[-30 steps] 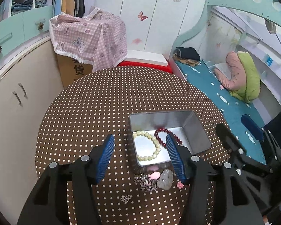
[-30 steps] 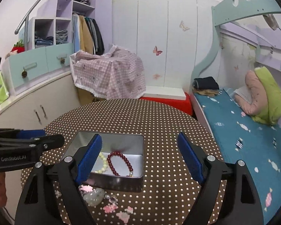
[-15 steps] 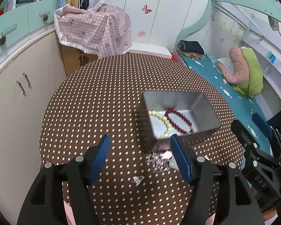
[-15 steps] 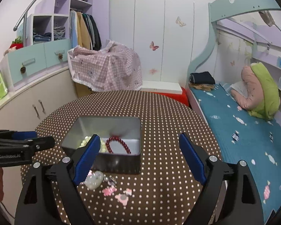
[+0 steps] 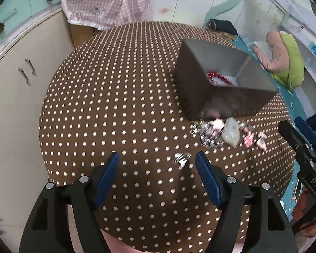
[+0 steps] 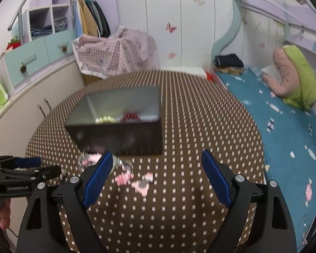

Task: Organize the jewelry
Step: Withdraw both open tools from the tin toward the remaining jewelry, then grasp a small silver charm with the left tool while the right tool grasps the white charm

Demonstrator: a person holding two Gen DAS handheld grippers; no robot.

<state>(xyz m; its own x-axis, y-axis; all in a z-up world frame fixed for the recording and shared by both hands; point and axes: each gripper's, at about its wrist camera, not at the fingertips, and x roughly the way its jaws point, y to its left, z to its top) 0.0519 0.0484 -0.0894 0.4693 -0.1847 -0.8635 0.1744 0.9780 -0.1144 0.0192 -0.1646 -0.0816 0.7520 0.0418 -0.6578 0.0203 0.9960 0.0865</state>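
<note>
A metal tin (image 5: pixel 202 88) (image 6: pixel 120 135) stands on the brown dotted round table (image 5: pixel 115 109) (image 6: pixel 179 210). A red bead bracelet (image 5: pixel 219 77) (image 6: pixel 130 117) and a cream bead bracelet (image 6: pixel 105 118) lie inside it. Loose jewelry lies in front of the tin: a pale stone (image 5: pixel 230 132), a silver chain pile (image 5: pixel 208 135), pink pieces (image 5: pixel 249 139) (image 6: pixel 124 177) and a small silver piece (image 5: pixel 182 158). My left gripper (image 5: pixel 157 175) is open and empty, low over the table, the small silver piece just ahead near its right finger. My right gripper (image 6: pixel 154 177) is open and empty over the pink pieces.
A cream cabinet (image 5: pixel 14 80) stands left of the table. A box under a pink checked cloth (image 5: pixel 107 2) (image 6: pixel 115 50) stands behind it. A bed with a teal sheet (image 6: pixel 284 122) and a green and pink pillow (image 6: pixel 295 78) runs along the right.
Both grippers have dropped lower and closer to the table. The left one has pulled back from the tin toward the loose pieces. Both stay open and empty.
</note>
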